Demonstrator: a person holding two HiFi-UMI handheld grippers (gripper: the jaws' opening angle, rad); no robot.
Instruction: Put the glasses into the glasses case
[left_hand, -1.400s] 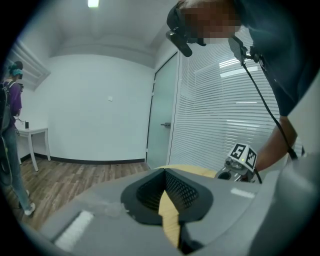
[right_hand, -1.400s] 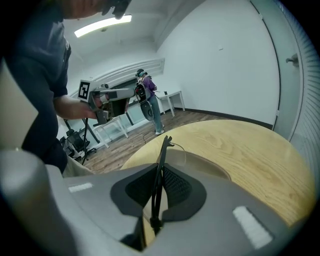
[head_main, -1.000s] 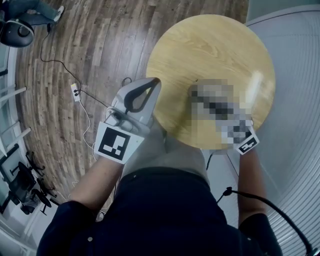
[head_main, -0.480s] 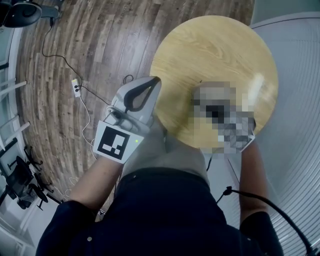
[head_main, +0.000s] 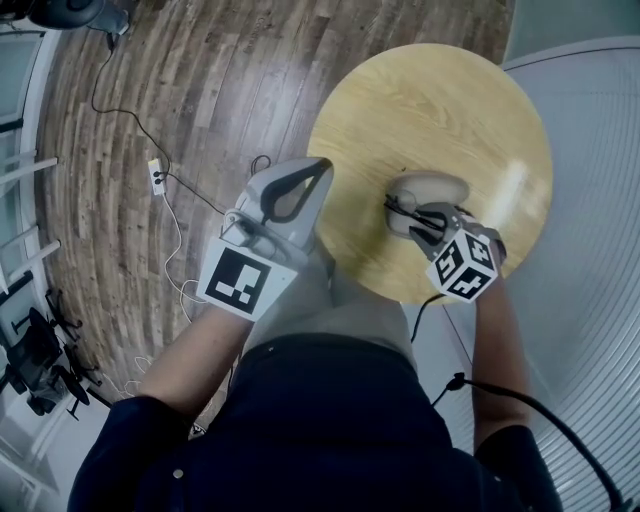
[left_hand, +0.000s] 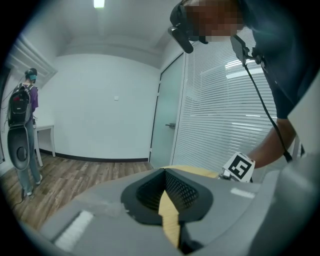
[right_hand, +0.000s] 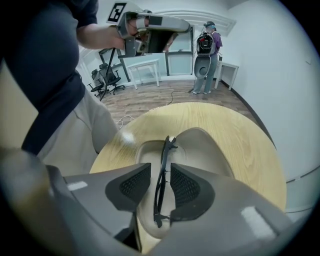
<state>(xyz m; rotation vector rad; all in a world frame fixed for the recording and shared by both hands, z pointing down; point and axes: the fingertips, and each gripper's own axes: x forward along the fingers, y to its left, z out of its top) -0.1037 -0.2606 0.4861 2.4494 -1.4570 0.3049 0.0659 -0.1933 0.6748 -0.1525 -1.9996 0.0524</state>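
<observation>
An open beige glasses case (head_main: 430, 187) lies on the round wooden table (head_main: 430, 100). Dark-framed glasses (right_hand: 166, 150) stand folded on edge in the case's tray (right_hand: 200, 145). My right gripper (right_hand: 160, 185) points steeply down over them; its jaws have just been opening, and the frame stands between the pads with gaps on both sides. In the head view the right gripper (head_main: 425, 222) is at the case's near end, beside the glasses (head_main: 405, 210). My left gripper (head_main: 300, 185) hovers shut at the table's left edge and holds nothing; its closed tips (left_hand: 165, 172) face the table.
A cable and power strip (head_main: 155, 178) lie on the wooden floor at left, with office chairs (head_main: 40, 370) beyond them. A person with a backpack (right_hand: 205, 50) stands far off by a white desk. Slatted blinds (left_hand: 225, 115) line the wall past the table.
The right gripper's marker cube has rolled and dropped slightly over the case; a mosaic patch covers the jaws and case in the earlier frames. The left gripper has stayed where it was.
</observation>
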